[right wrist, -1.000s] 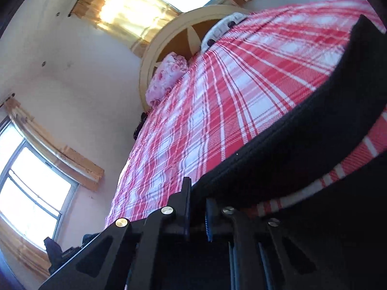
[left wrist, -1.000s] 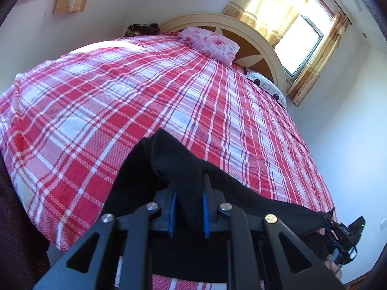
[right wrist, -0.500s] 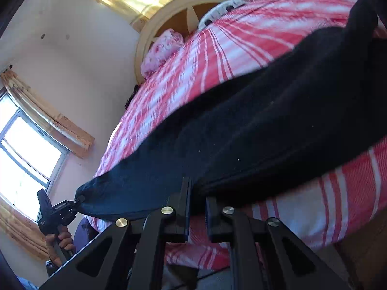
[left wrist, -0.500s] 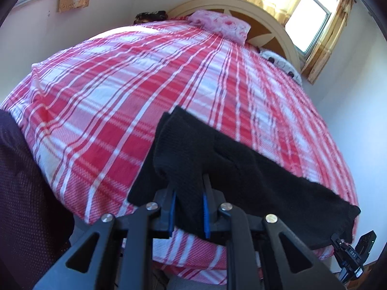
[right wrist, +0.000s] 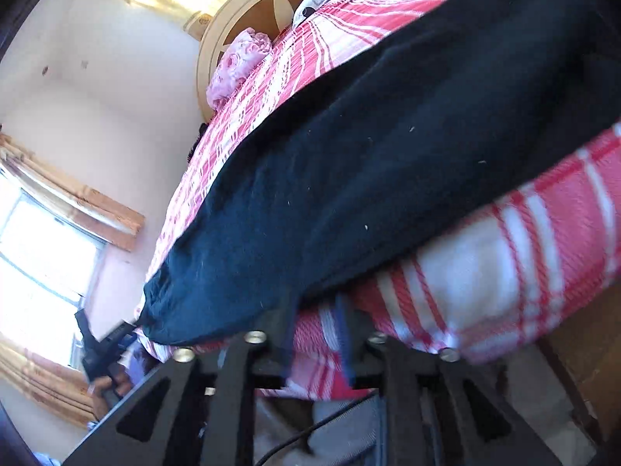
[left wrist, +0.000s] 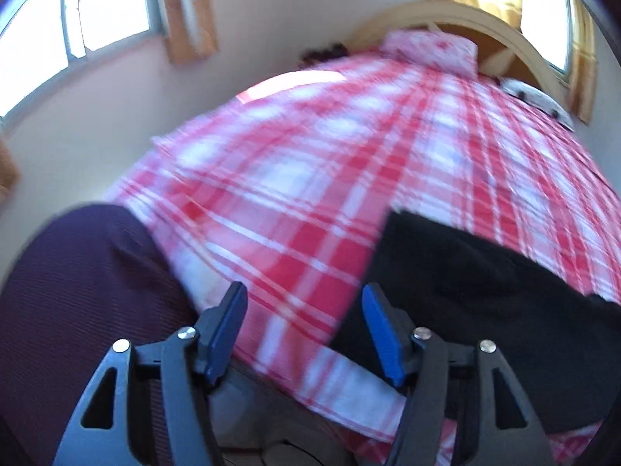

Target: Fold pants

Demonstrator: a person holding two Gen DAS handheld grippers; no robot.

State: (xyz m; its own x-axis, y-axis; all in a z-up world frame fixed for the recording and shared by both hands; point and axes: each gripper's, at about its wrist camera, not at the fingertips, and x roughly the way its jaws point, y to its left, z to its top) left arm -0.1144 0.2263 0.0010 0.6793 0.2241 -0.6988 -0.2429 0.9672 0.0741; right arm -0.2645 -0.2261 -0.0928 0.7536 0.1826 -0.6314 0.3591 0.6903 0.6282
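The black pants (right wrist: 388,147) lie stretched along the near edge of the red plaid bed (left wrist: 349,147); in the left wrist view they (left wrist: 485,291) lie to the right. My left gripper (left wrist: 304,310) is open and empty, just left of the pants' end, over the bed edge. My right gripper (right wrist: 316,310) has its jaws apart at the pants' lower edge, with plaid sheet showing between them; it holds nothing. The left gripper also shows in the right wrist view (right wrist: 104,345), by the pants' far end.
A pink pillow (left wrist: 431,48) and a wooden headboard (left wrist: 504,42) are at the far end of the bed. Windows with curtains (left wrist: 186,7) line the walls. A dark purple fabric surface (left wrist: 77,295) is at the left, beside the bed corner.
Both grippers have let go of the pants, which now lie flat along the bed edge. My left gripper opened wide and swung left. My right gripper opened and drew back slightly.
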